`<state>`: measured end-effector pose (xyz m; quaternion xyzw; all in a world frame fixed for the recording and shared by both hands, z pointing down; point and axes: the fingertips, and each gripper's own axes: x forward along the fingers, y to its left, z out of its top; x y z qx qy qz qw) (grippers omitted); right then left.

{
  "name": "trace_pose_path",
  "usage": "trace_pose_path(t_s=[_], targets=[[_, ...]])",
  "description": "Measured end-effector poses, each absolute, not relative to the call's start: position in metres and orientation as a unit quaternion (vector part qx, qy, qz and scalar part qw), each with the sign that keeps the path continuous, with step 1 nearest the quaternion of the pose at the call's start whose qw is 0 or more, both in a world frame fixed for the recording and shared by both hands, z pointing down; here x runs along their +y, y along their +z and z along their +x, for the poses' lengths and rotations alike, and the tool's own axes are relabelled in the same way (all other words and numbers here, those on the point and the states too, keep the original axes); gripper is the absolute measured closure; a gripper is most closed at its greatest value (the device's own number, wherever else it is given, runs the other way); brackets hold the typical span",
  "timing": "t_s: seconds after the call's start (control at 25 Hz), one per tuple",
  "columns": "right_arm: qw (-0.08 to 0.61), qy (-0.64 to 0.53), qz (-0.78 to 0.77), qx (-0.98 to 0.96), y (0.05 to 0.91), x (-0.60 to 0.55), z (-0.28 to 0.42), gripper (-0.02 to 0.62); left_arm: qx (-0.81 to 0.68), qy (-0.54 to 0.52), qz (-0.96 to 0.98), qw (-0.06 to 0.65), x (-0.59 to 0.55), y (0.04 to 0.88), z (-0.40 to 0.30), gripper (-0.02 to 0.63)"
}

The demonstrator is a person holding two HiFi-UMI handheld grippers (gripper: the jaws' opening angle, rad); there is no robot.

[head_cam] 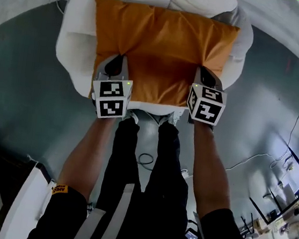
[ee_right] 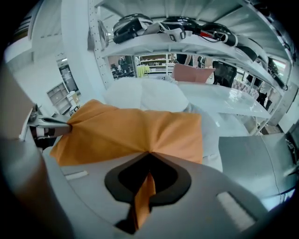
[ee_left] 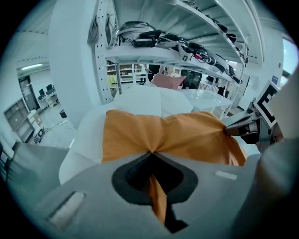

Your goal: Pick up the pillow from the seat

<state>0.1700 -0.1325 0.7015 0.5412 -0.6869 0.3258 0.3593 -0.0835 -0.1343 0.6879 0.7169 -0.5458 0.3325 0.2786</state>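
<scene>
An orange pillow (head_cam: 161, 47) lies over the white seat (head_cam: 75, 42), stretched between my two grippers. My left gripper (head_cam: 120, 59) is shut on the pillow's near left edge; in the left gripper view a fold of orange pillow (ee_left: 156, 196) is pinched between the closed jaws. My right gripper (head_cam: 203, 71) is shut on the near right edge, and a strip of the orange pillow (ee_right: 144, 196) shows between its jaws too. The fabric puckers into creases at both grips. Each gripper view also shows the other gripper (ee_left: 233, 128) (ee_right: 51, 123) clamped on the cloth.
The white seat's puffy back cushions (ee_right: 145, 95) rise behind the pillow. White shelving (ee_left: 168, 44) with cables and gear stands beyond the seat. Grey floor (head_cam: 25, 74) surrounds the seat, with a cable (head_cam: 144, 159) lying by the person's feet.
</scene>
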Motion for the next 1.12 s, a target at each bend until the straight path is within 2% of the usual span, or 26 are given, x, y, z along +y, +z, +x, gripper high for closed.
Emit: trace_pose_path(t_s=[0.6, 0.8, 1.12], targets=[[0.32, 0.291, 0.566, -0.702, 0.521, -0.078, 0.136, 0.588, -0.548, 0.294, 0.745, 0.241, -0.082, 0.506, -0.119, 0.601], [0.308, 0.268, 0.568, -0.715, 0.455, -0.063, 0.116, 0.588, -0.557, 0.265, 0.746, 0.252, -0.062, 0.453, -0.137, 0.601], [0.28, 0.259, 0.594, -0.709, 0.385, -0.022, 0.104, 0.588, -0.532, 0.234, 0.78, 0.229, -0.03, 0.375, -0.149, 0.601]])
